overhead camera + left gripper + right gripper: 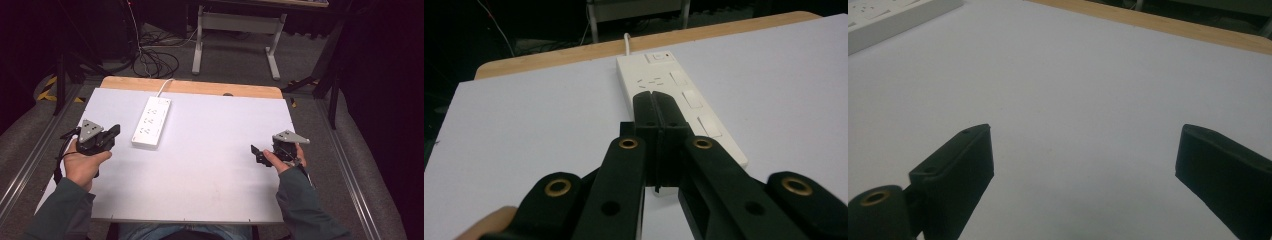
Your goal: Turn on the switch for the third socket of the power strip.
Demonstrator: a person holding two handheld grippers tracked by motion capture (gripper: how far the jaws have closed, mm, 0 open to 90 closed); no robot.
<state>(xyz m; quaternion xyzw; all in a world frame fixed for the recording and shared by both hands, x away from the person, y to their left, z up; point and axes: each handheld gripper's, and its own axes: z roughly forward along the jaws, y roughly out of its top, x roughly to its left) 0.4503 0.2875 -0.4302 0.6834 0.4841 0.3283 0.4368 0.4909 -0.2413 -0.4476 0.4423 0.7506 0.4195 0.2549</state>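
Left tongs closed; right tongs gaping wide.

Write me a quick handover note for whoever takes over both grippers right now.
Left gripper: shut, nothing between its fingers, aimed at the white plastic power strip, just short of it.
Right gripper: open, empty, above bare white table sheet.
Power strip lies flat at the sheet's far left, cable running off the far edge, nothing plugged in.
Done: nothing visible yet.
Left: probably reaching the strip.
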